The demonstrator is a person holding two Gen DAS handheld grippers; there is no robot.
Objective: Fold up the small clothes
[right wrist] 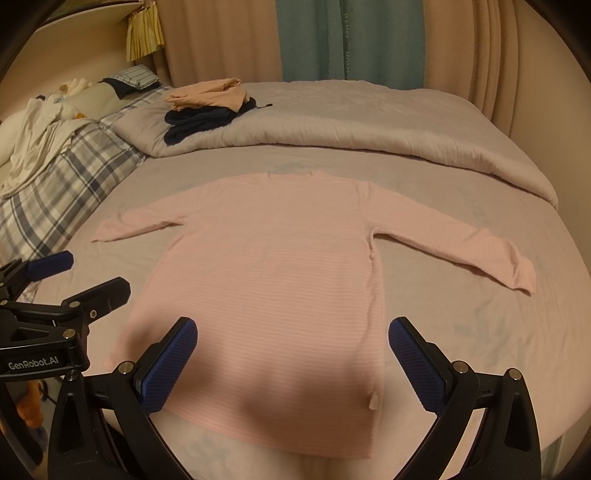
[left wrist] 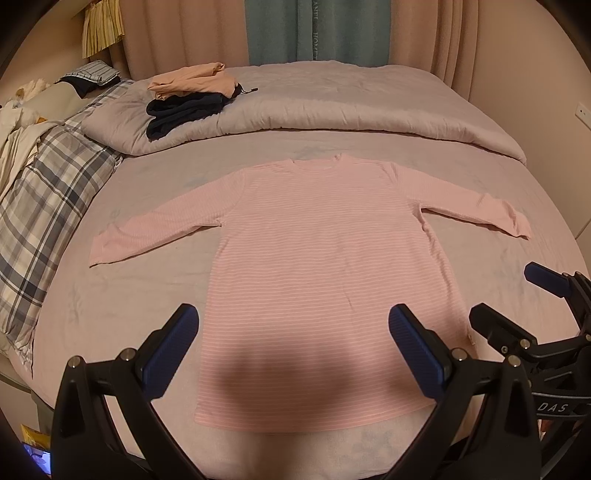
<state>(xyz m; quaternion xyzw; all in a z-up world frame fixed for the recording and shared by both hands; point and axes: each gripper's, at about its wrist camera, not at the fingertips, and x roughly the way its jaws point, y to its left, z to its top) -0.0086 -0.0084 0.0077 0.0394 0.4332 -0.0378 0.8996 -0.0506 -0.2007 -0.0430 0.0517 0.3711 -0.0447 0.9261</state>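
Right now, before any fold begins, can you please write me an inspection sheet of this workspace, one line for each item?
Surface: bed sheet, pale lilac, mostly smooth.
Job's things: pink striped long-sleeved top lies flat, both sleeves spread out, neckline away from the cameras, hem nearest; no fold made.
Clutter: peach garment stacked on dark navy garment on the rolled duvet; plaid pillow and white cloth at the left side.
Grippers: left tongs open above the hem; right tongs open above the hem; both hold nothing.
Cables: nothing seen.
Surroundings: curtains, beige and teal, behind the bed.
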